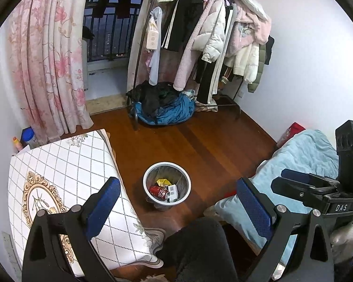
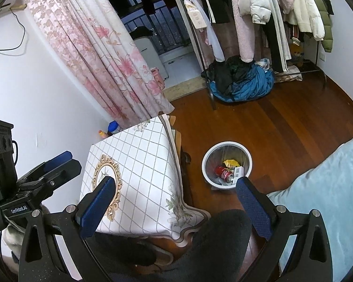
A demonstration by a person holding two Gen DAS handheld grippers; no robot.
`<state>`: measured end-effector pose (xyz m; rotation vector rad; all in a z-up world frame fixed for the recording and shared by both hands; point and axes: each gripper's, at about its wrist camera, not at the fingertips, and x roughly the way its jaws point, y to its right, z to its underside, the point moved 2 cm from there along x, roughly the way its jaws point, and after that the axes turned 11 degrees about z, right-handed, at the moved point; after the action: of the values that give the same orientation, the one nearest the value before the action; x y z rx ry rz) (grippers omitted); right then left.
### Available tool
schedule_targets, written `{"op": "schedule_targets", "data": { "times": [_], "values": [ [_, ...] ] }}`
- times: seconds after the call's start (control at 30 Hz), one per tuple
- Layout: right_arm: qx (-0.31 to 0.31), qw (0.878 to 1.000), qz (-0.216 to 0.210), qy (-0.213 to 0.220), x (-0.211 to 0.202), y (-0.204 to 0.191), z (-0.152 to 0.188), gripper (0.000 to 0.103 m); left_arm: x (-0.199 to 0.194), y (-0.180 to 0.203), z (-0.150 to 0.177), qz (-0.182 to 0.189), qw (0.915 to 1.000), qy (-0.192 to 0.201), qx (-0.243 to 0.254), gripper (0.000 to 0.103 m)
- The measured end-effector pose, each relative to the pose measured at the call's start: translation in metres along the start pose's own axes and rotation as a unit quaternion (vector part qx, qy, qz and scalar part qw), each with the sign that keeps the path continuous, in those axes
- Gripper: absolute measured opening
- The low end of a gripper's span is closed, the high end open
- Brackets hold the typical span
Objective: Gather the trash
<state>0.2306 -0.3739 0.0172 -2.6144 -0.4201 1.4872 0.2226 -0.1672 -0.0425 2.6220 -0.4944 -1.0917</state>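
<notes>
A white waste bin (image 1: pixel 167 183) stands upright on the wooden floor (image 1: pixel 200 141), and everything else is best placed around it. Inside it lie a red soda can (image 1: pixel 159 192) on its side, a yellow crumpled wrapper (image 1: pixel 163 182) behind the can, and a small white box (image 1: pixel 173 191) just beside the can; all sit below the rim. To the bin's left, near but apart from it, is the table covered by a white diamond-patterned cloth (image 1: pixel 77 164), whose edge and hanging corner face the bin with a narrow strip of bare floor between. To the bin's right, the edge of a light blue blanket (image 1: pixel 301 159) drops to the floor, again with bare boards between. Beyond the bin the floor lies open up to a heap of blue and black clothes (image 1: pixel 162 108) at the foot of a clothes rack (image 1: pixel 211 47) hung with coats, and the pink flowered curtain (image 1: pixel 49 54) hangs behind the table. On the bin's near side a dark-clothed knee (image 1: pixel 200 246) rises at the bottom of both views. The left gripper (image 1: pixel 176 211) is spread wide with nothing between its blue pads, held above the floor on the bin's near side. The right gripper (image 2: pixel 176 209) is likewise spread wide and empty, its right pad overlapping the bin's near rim in its own view.
</notes>
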Motion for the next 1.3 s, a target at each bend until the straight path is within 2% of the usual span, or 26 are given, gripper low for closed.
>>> {"op": "schedule_targets", "data": {
  "times": [1.3],
  "values": [
    [-0.013, 1.000, 0.000, 0.001, -0.014, 0.002, 0.002, 0.103, -0.001, 0.022, -0.005, 0.013, 0.9999, 0.001, 0.002, 0.102]
  ]
}}
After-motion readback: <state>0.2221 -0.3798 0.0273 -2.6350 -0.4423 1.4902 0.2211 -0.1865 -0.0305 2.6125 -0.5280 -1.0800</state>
